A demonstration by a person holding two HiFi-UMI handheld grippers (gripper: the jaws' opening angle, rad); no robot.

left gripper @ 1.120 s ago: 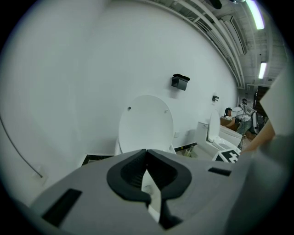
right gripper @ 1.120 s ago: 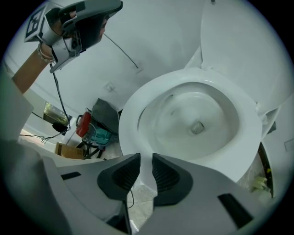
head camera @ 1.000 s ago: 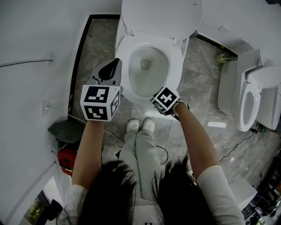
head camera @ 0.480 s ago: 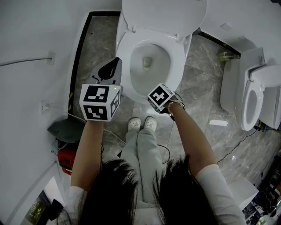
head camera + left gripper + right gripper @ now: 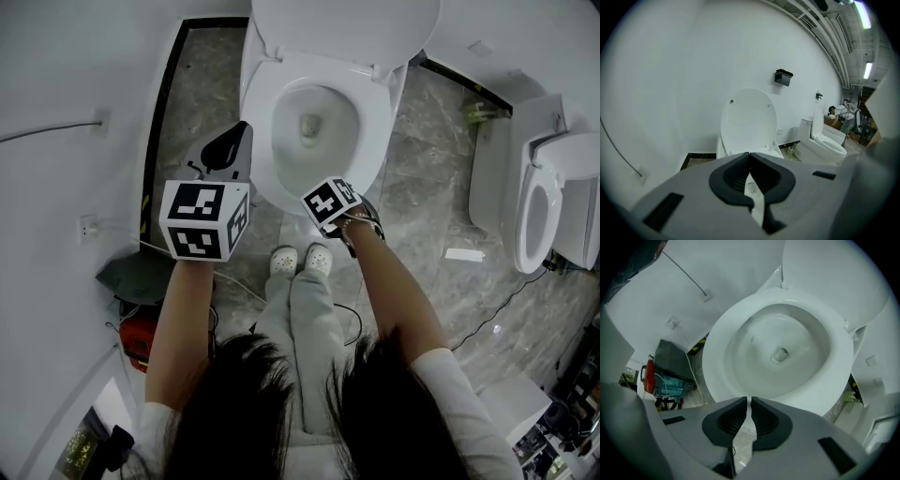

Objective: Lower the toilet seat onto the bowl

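**Q:** Status, left claw (image 5: 232, 142)?
**A:** Jaws together, empty. It is parked beside the bowl (image 5: 328, 101), clear of the work.
**Q:** Toilet seat (image 5: 258, 122)?
**A:** Appears to lie flat on the bowl already. Only the lid (image 5: 347, 23) stands upright behind.
**Q:** Right claw (image 5: 749, 403)?
**A:** Jaws have just been closing to a slit, nothing between. It points down over the front rim, placed to reach the seat's edge.
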